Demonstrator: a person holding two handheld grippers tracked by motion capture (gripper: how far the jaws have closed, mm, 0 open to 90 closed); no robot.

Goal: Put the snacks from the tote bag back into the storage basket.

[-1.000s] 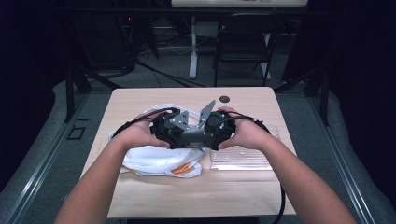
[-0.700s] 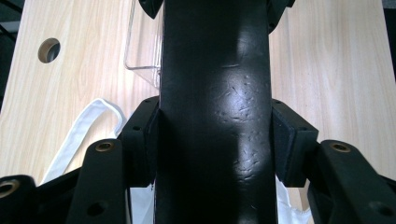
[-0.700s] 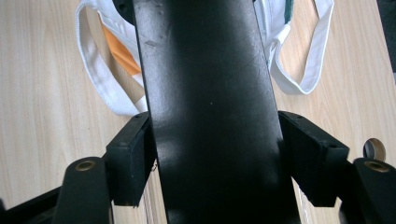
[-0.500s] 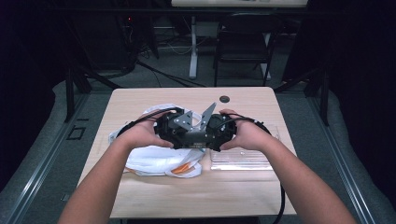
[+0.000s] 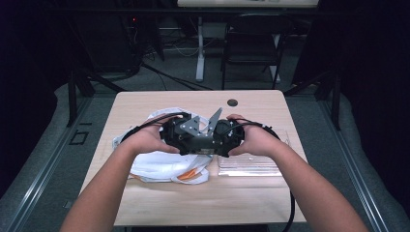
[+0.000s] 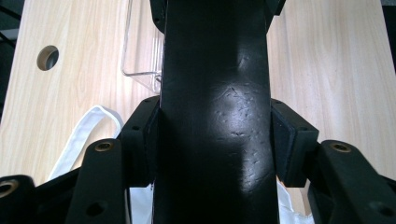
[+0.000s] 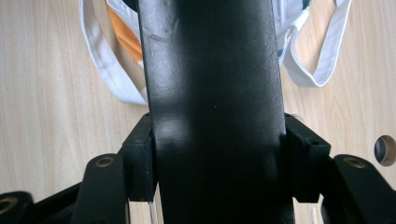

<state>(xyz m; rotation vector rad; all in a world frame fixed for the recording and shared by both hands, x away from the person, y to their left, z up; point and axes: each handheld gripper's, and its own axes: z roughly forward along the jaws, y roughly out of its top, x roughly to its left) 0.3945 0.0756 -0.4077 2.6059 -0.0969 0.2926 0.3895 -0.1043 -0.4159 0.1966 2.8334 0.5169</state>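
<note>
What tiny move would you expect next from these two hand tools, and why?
Probably easing both sets of jaws open and drawing the hands apart. The left gripper and right gripper meet above the table, each clamped on a black bar; the right's jaws have just been closing on it. The white bag and clear tray lie untouched below.

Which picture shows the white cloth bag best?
The high view: the white cloth bag lies whole on the table, left of the clear tray, partly under the hands. The right gripper view gives its straps and an orange patch; the left gripper view just a strap loop.
</note>
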